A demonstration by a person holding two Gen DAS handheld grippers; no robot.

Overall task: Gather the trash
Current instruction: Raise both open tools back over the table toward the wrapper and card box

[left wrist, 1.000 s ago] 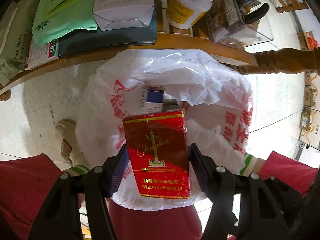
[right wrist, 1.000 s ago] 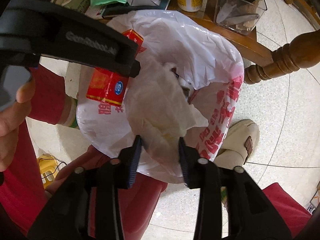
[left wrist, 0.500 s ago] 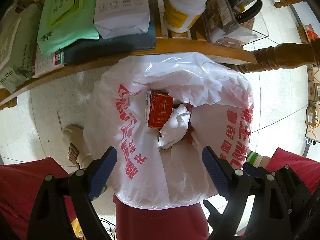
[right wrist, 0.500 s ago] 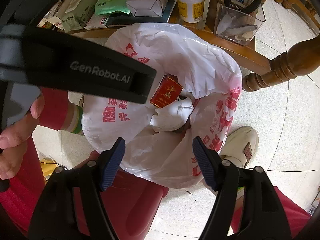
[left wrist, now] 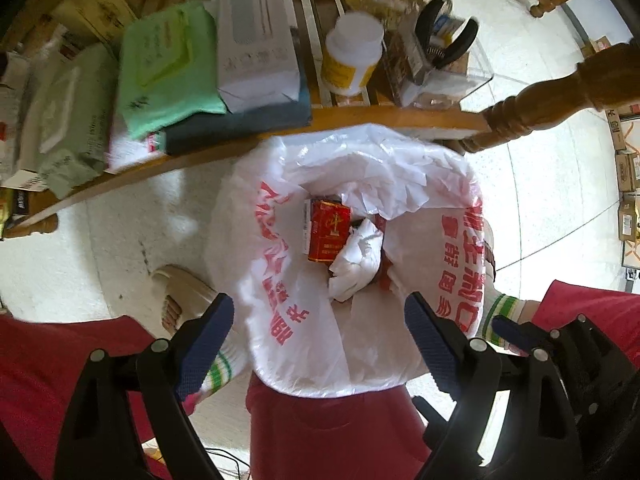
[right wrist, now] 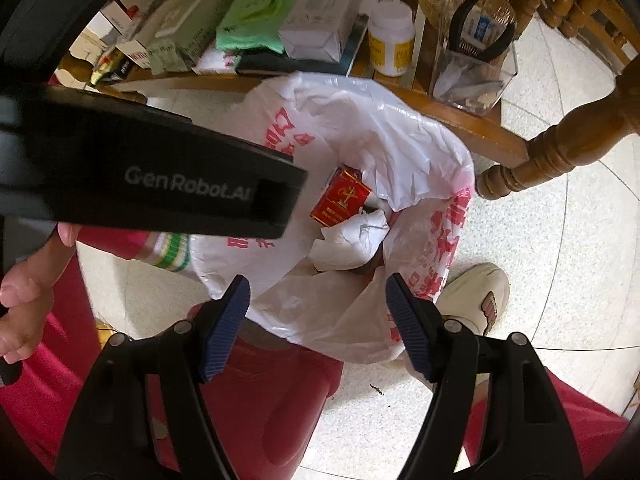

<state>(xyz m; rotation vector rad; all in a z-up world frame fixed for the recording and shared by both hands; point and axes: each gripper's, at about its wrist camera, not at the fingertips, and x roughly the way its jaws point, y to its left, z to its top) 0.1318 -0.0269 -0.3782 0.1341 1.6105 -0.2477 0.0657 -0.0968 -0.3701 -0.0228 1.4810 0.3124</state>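
A white plastic bag with red print [left wrist: 420, 184] [right wrist: 400, 128] stands open on the floor in front of a red bin. Inside lie a red cigarette pack [left wrist: 329, 230] [right wrist: 341, 197] and a crumpled white tissue [left wrist: 358, 260] [right wrist: 352, 242]. My left gripper [left wrist: 320, 340] is open and empty above the bag's near rim. My right gripper [right wrist: 318, 320] is open and empty, also above the near rim. The body of the left gripper [right wrist: 152, 184] crosses the right wrist view.
A wooden table [left wrist: 360, 118] behind the bag carries a green wipes pack [left wrist: 168, 64], a white box [left wrist: 256, 36], a white pill bottle [left wrist: 352, 56] and a clear box with pliers [left wrist: 448, 52]. A turned table leg [right wrist: 552, 148] stands at right. Slippered feet [right wrist: 476, 296] flank the bag.
Both grippers opened. The cigarette pack dropped from the left and the tissue from the right into the bag. Both grippers have since lifted away from the bag.
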